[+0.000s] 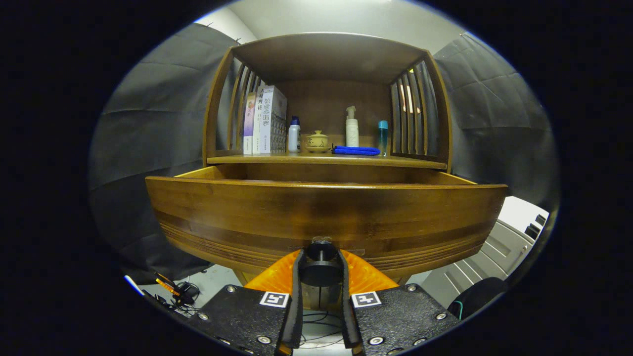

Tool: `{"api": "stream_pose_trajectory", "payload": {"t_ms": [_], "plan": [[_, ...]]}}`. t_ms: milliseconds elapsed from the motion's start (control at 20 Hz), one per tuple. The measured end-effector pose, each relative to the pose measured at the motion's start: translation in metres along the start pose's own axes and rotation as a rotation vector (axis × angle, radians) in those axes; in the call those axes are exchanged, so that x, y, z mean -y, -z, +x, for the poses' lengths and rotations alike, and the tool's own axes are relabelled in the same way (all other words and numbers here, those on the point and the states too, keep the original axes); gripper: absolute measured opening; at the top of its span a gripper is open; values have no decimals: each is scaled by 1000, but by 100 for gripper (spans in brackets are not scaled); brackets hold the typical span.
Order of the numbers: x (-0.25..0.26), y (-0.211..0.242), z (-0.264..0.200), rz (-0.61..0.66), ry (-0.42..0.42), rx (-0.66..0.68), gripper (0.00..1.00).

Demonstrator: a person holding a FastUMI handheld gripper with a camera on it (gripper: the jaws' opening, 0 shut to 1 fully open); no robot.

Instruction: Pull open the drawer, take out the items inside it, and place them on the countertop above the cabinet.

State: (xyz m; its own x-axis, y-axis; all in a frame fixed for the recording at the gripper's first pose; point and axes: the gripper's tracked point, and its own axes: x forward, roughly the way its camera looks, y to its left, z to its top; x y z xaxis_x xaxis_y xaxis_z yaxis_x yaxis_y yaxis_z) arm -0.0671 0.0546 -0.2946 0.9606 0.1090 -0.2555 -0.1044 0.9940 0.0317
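Observation:
The wooden drawer (324, 212) stands pulled out of the cabinet, its front panel close in front of me. My gripper (320, 264) is shut on the drawer's dark round knob (320, 269), one finger pressing on each side of it. The drawer's inside is hidden behind the front panel. Above it runs the countertop (247, 159) of the cabinet, bearing several upright books (264, 121), a white bottle with a blue cap (294, 134), a small lidded pot (317, 141), a folded blue cloth (356, 150), a white pump bottle (351, 127) and a slim teal bottle (383, 136).
Slatted wooden sides (413, 113) and a top board enclose the countertop niche. Black cloth hangs on both sides. On the floor to the left lie cables and a small device (175, 291); a grey panelled unit (499, 247) stands low on the right.

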Motion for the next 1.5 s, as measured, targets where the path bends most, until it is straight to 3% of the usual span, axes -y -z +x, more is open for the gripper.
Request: {"api": "stream_pose_trajectory", "payload": {"t_ms": [750,800,900,1100,1500], "plan": [[-10,6,-26,-35,-37,-4,33],[-12,6,-30,-13,-53,-10,42],[-12,-27,-46,16,-84,98,60],[9,-90,-64,76,-29,197,96],[30,-145,13,73,105,10,96]]}}
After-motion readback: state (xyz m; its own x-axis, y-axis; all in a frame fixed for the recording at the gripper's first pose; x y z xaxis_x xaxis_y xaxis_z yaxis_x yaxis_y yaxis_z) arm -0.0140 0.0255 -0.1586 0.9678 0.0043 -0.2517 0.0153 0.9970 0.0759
